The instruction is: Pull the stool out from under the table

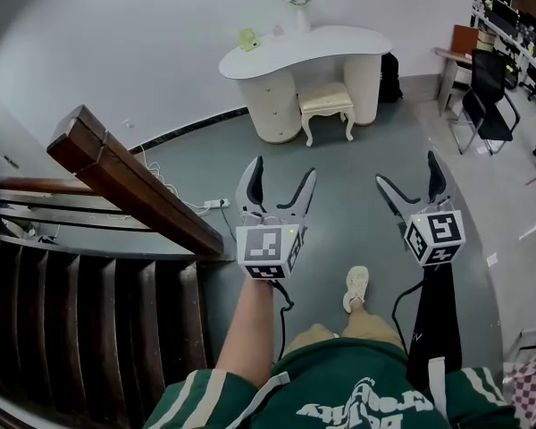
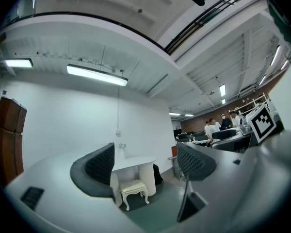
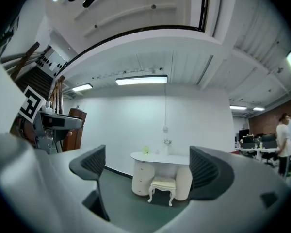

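The cream stool (image 1: 327,103) stands at twelve o'clock, partly tucked under the white table (image 1: 304,43) and well apart from both grippers. The left gripper (image 1: 283,170) and right gripper (image 1: 407,170) each have their fingers spread wide, holding nothing. White lettering on the green shirt (image 1: 366,407) is too cut off to read.

To my left a wooden banister (image 1: 141,193) tops dark stairs (image 1: 98,320); a black office chair (image 1: 488,96) stands far right.
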{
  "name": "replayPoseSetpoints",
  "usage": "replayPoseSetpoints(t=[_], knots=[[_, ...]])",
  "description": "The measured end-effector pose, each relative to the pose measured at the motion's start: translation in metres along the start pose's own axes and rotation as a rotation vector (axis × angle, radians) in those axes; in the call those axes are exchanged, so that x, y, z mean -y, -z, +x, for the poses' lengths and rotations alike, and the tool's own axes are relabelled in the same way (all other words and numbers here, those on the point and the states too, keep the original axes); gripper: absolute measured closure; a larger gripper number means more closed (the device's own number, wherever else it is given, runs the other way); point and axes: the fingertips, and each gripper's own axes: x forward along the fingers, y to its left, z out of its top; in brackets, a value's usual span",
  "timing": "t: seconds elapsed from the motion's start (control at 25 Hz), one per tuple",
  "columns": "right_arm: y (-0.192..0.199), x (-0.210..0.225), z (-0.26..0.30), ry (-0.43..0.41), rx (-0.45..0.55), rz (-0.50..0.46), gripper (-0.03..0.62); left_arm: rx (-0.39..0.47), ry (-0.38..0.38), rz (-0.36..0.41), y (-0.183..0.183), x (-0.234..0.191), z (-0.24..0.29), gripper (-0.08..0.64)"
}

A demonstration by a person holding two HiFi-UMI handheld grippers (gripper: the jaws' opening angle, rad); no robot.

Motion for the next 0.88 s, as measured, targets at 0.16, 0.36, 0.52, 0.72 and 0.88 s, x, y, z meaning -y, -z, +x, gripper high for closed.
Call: replayPoseSetpoints(t=[0.16,0.36,0.52,0.72,0.88], knots=[[0.015,0.019,0.033,-0.015,-0.012,0.007,0.041,-0.011,0.012,-0.012,0.015,-0.002,0.039,0.152],[0.029,0.057,0.081,-0.019,-0.023,0.019,0.041,-0.014,0.005,-0.001,0.027,-0.006,0.093,0.152],[0.032,0.087,0.13,-0.033,-0.025,0.025,0.043,0.0,-0.015,0.002,0.029,-0.015,0.144,0.152],[0.034,0.124,0.191,-0.061,-0.014,0.035,0.043,0.003,-0.029,-0.003,0.033,-0.028,0.212,0.152],[0.045,0.152,0.239,-0.085,-0.023,0.038,0.043,-0.011,-0.027,-0.003,0.046,-0.035,0.265,0.16]])
